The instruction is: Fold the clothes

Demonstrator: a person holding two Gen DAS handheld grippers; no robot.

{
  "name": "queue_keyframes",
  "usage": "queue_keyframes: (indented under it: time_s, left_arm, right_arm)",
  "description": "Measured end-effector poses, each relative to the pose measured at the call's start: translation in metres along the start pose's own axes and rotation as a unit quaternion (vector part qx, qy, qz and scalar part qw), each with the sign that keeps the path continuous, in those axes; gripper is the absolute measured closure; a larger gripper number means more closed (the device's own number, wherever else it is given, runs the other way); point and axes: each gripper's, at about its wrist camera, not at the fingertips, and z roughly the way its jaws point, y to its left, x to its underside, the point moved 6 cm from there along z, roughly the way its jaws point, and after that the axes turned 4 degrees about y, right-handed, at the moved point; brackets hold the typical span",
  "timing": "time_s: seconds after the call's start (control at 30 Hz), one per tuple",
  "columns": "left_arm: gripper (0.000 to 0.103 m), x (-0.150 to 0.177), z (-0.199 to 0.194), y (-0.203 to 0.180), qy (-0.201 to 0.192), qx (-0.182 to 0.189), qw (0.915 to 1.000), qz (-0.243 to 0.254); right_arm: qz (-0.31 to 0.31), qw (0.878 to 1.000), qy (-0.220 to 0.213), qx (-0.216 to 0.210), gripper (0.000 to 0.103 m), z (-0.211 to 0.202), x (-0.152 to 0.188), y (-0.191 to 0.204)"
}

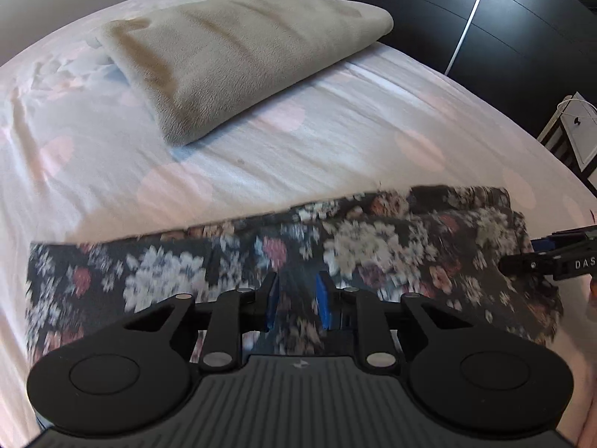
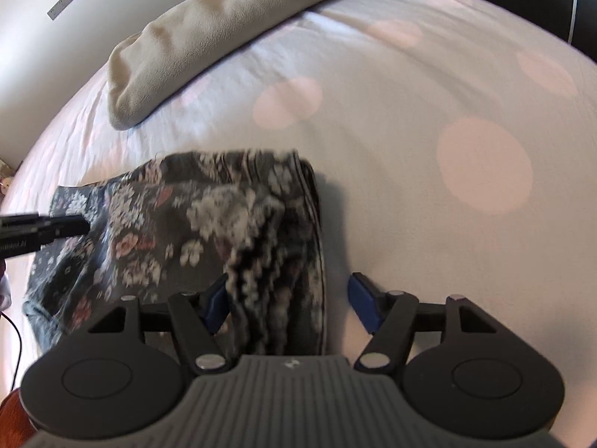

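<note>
A dark floral garment lies folded into a long strip on the bed, blurred in the left wrist view. My left gripper sits over its near middle, its blue pads close together with a ridge of the fabric pinched between them. In the right wrist view the garment shows its folded right end with stacked layers. My right gripper stands open wide around that end, its right pad clear of the cloth. Each gripper shows at the edge of the other's view: right gripper, left gripper.
A folded beige fleece blanket lies farther back on the white, pink-dotted bed sheet. A dark wardrobe stands behind the bed, and a small white nightstand stands beside it on the right. A wall borders the bed's left side.
</note>
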Motion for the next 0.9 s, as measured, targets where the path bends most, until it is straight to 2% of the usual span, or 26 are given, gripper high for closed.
queue_keyframes:
  time_s: [0.13, 0.2, 0.23, 0.27, 0.37, 0.43, 0.57, 0.7, 0.8, 0.9]
  left_arm:
    - [0.084, 0.023, -0.007, -0.003, 0.028, 0.021, 0.9994, 0.004]
    - [0.084, 0.034, -0.011, -0.007, 0.030, 0.028, 0.9990, 0.016]
    - [0.084, 0.038, -0.014, -0.009, 0.028, 0.031, 0.9989, 0.019]
    - [0.084, 0.042, -0.018, -0.011, 0.026, 0.035, 0.9988, 0.020]
    - [0.084, 0.050, -0.030, -0.016, 0.021, 0.048, 0.9985, 0.018]
    - [0.084, 0.057, -0.029, -0.021, 0.032, 0.048, 0.9980, 0.028]
    - [0.084, 0.075, -0.002, -0.024, 0.071, 0.019, 0.9962, 0.046]
    - [0.084, 0.071, -0.001, -0.029, 0.071, -0.005, 0.9960, 0.053]
    - [0.084, 0.067, -0.008, -0.023, 0.063, -0.008, 0.9971, 0.041]
    - [0.084, 0.069, -0.022, -0.011, 0.049, -0.026, 0.9983, 0.021]
  right_arm:
    - [0.031, 0.999, 0.002, -0.020, 0.041, -0.003, 0.006, -0.006]
    - [0.047, 0.998, 0.004, -0.029, 0.048, -0.003, 0.006, -0.007]
    - [0.057, 0.998, 0.008, -0.039, 0.057, -0.003, 0.008, -0.008]
    - [0.067, 0.996, 0.012, -0.049, 0.060, -0.003, 0.009, -0.008]
    - [0.096, 0.992, 0.023, -0.078, 0.063, -0.003, 0.012, -0.012]
    - [0.124, 0.987, 0.022, -0.100, 0.063, 0.000, 0.016, -0.018]
    - [0.160, 0.977, 0.022, -0.141, 0.063, 0.001, 0.020, -0.027]
    - [0.141, 0.980, 0.039, -0.137, 0.063, -0.006, 0.028, -0.023]
    - [0.148, 0.980, 0.037, -0.131, 0.064, -0.005, 0.029, -0.020]
    - [0.154, 0.980, 0.034, -0.125, 0.072, -0.005, 0.031, -0.017]
